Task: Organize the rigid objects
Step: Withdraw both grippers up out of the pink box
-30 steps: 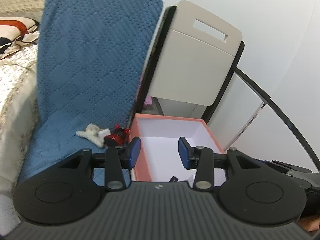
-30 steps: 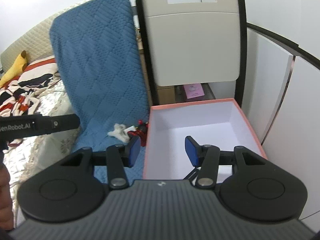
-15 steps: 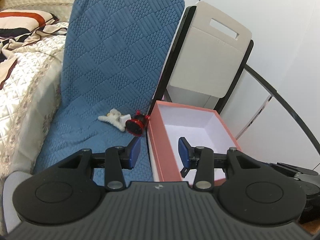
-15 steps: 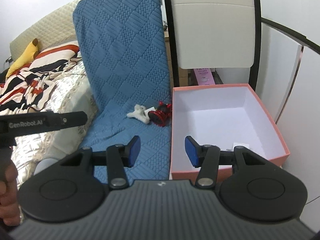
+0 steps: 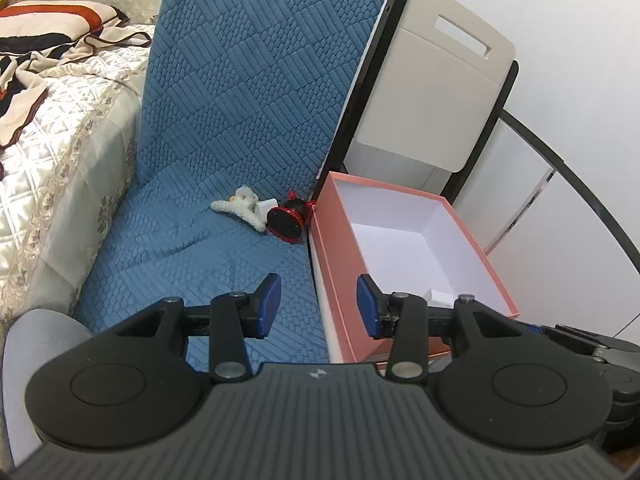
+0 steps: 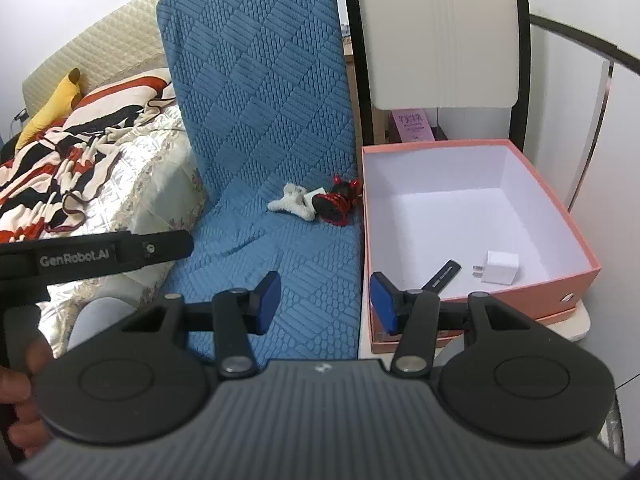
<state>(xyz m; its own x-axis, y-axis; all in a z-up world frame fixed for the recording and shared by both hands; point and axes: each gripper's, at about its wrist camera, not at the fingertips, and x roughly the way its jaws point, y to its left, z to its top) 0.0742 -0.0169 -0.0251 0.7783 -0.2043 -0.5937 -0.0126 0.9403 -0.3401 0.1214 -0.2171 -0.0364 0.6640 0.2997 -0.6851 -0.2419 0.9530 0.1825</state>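
Over the blue quilted cover [image 5: 240, 128] both cameras have pulled back and up in the last second, so the whole scene opens out: a second ago the pink box [image 6: 576, 268] filled the middle of both views, and now it sits off to the right with its white floor in plain sight. That reads as a retreat after a drop, with the next pick being lined up. Inside the box, near the front wall, lie a white plug adapter [image 6: 502, 267] and a slim black bar [image 6: 442, 276], side by side and just apart. Left on the cover, right beside the box's far corner, are a red-and-black round toy [image 5: 286, 222] and a fluffy white piece [image 5: 240, 209], the two touching. My guess: those two go next, though the fluffy one hardly looks rigid. Left gripper [image 5: 318, 306] hangs with its fingers spread wide, straddling the box's near wall, holding nothing. Right gripper [image 6: 324, 302] is likewise wide apart, empty, touching nothing.
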